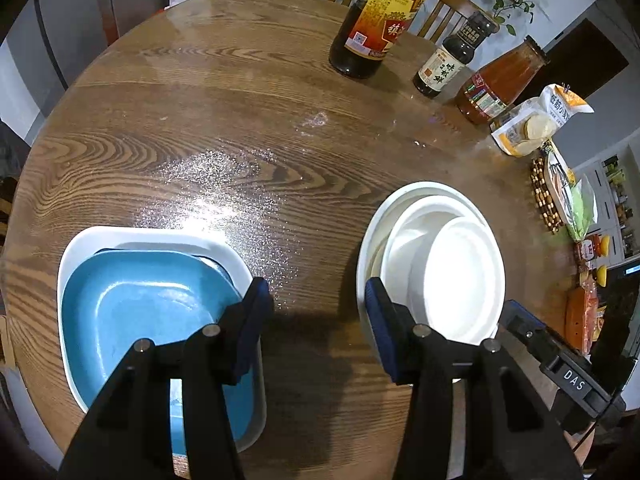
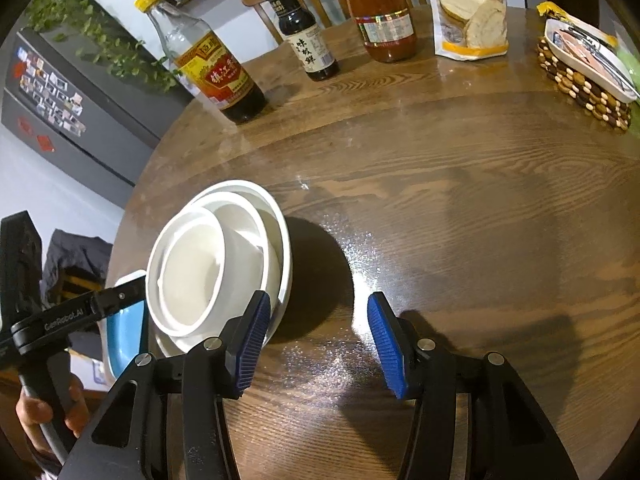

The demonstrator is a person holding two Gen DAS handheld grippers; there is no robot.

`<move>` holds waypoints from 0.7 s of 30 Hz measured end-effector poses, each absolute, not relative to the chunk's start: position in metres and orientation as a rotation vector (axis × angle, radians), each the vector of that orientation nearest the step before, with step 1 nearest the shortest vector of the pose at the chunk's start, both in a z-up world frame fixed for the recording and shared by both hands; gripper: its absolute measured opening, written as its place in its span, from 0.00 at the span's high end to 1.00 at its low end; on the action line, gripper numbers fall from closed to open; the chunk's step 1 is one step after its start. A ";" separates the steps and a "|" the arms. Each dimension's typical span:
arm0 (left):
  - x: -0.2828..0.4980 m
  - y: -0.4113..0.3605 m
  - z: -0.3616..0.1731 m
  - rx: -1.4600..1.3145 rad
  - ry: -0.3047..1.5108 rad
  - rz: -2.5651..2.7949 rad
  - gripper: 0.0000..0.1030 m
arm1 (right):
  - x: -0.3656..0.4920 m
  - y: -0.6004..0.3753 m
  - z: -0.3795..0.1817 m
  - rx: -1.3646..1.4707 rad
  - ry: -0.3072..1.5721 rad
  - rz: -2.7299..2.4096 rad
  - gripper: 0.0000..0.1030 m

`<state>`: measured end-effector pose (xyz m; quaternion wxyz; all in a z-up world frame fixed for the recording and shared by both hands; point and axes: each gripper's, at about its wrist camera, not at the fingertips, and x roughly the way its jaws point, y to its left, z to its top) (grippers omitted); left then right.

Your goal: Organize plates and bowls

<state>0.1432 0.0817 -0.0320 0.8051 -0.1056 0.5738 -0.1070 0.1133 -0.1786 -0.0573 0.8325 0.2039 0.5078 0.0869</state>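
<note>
Both the left gripper [image 1: 318, 306] and right gripper [image 2: 316, 320] are held spread over bare table [image 1: 248, 128], with the bowls [image 1: 440, 264] between them and the plates [image 1: 152, 312] left of the left jaws.

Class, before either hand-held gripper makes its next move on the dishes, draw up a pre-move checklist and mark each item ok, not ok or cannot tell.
1. Left hand-held gripper empty, jaws apart over bare wood: ok.
2. Right hand-held gripper empty, jaws apart: ok.
3. Blue square plate nested in the white square plate: ok.
4. White round bowls nested on the white round plate: ok.
5. Bowls sitting centred in the stack: not ok, offset to one side.
6. Vinegar bottle and soy sauce bottle well clear of the stacks: ok.
</note>
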 end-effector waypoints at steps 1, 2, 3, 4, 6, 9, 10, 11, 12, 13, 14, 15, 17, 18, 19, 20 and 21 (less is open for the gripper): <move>0.143 0.080 -0.032 -0.217 1.228 -0.227 0.53 | 0.114 -0.179 -0.057 0.429 1.077 0.185 0.48; 0.142 0.079 -0.033 -0.208 1.228 -0.228 0.53 | 0.114 -0.180 -0.057 0.429 1.079 0.186 0.48; 0.143 0.077 -0.034 -0.203 1.230 -0.228 0.53 | 0.114 -0.180 -0.057 0.428 1.080 0.187 0.48; 0.142 0.075 -0.036 -0.193 1.233 -0.225 0.53 | 0.114 -0.180 -0.057 0.426 1.081 0.188 0.48; 0.143 0.074 -0.037 -0.182 1.233 -0.222 0.53 | 0.114 -0.180 -0.056 0.421 1.084 0.185 0.48; 0.143 0.072 -0.037 -0.171 1.229 -0.219 0.53 | 0.115 -0.177 -0.055 0.403 1.091 0.175 0.48; 0.143 0.072 -0.037 -0.167 1.227 -0.219 0.53 | 0.115 -0.176 -0.054 0.390 1.095 0.171 0.48; 0.143 0.071 -0.036 -0.161 1.225 -0.218 0.53 | 0.116 -0.175 -0.053 0.383 1.097 0.168 0.48; 0.143 0.070 -0.036 -0.159 1.224 -0.218 0.53 | 0.116 -0.174 -0.052 0.375 1.099 0.162 0.48; 0.143 0.070 -0.036 -0.159 1.223 -0.219 0.53 | 0.117 -0.174 -0.052 0.372 1.101 0.159 0.48; 0.143 0.071 -0.037 -0.159 1.223 -0.220 0.53 | 0.117 -0.174 -0.052 0.370 1.103 0.155 0.48; 0.143 0.070 -0.037 -0.158 1.223 -0.220 0.53 | 0.117 -0.173 -0.051 0.365 1.104 0.150 0.48; 0.143 0.069 -0.037 -0.149 1.221 -0.223 0.53 | 0.119 -0.173 -0.050 0.354 1.114 0.137 0.48; 0.142 0.067 -0.037 -0.141 1.219 -0.224 0.53 | 0.121 -0.172 -0.049 0.340 1.127 0.133 0.48; 0.142 0.066 -0.037 -0.136 1.217 -0.224 0.53 | 0.123 -0.171 -0.048 0.329 1.135 0.130 0.48; 0.142 0.066 -0.036 -0.129 1.216 -0.224 0.53 | 0.125 -0.171 -0.048 0.319 1.144 0.127 0.48; 0.143 0.065 -0.036 -0.129 1.217 -0.225 0.53 | 0.128 -0.172 -0.047 0.319 1.154 0.129 0.48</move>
